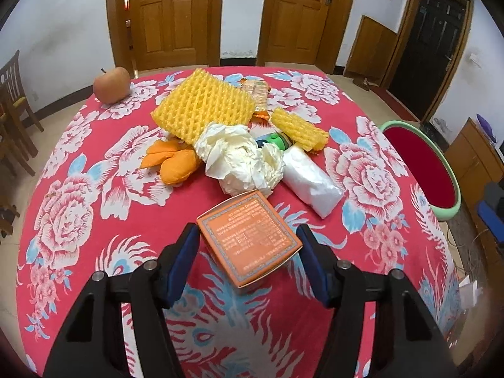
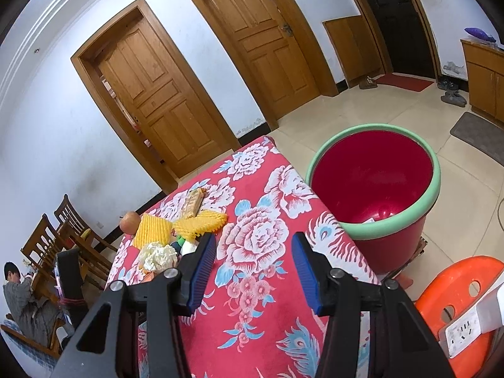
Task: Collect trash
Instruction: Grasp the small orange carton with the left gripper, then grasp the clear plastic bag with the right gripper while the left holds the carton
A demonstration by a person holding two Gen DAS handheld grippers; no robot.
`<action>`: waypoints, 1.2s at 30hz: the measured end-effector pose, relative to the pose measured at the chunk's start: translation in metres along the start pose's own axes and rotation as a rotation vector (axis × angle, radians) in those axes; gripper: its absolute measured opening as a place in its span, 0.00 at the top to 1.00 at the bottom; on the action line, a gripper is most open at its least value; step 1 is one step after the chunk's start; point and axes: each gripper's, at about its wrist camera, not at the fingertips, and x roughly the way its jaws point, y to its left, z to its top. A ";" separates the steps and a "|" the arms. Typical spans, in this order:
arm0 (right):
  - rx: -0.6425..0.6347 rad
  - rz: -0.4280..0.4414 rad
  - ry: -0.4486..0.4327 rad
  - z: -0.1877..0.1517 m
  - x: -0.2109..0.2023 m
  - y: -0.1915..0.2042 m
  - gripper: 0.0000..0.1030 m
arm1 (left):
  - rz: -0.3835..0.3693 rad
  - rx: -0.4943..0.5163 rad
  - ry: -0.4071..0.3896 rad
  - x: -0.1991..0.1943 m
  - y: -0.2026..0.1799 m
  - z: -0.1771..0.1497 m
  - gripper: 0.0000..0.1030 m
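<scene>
The orange box [image 1: 249,242] sits on the near part of the floral tablecloth [image 1: 82,170], right between the fingers of the left gripper [image 1: 249,236], whose jaws are spread and appear just clear of its sides, so no pinch yet. Beyond it the pile waits: crumpled tissue [image 1: 242,160], yellow foam netting [image 1: 204,104], orange peel [image 1: 173,162], a white plastic packet [image 1: 312,179] and a snack wrapper [image 1: 255,91]. An apple [image 1: 111,85] stands far left. The right gripper [image 2: 253,263] hangs spread and empty over the cloth, the red bin [image 2: 375,186] on the floor just right of the table. Only a small scrap seems to lie in the bin; nearly all remains.
</scene>
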 end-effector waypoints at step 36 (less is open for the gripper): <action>-0.250 0.037 0.268 -0.032 0.095 0.087 0.46 | 0.098 -0.177 -0.093 -0.035 0.110 -0.003 0.39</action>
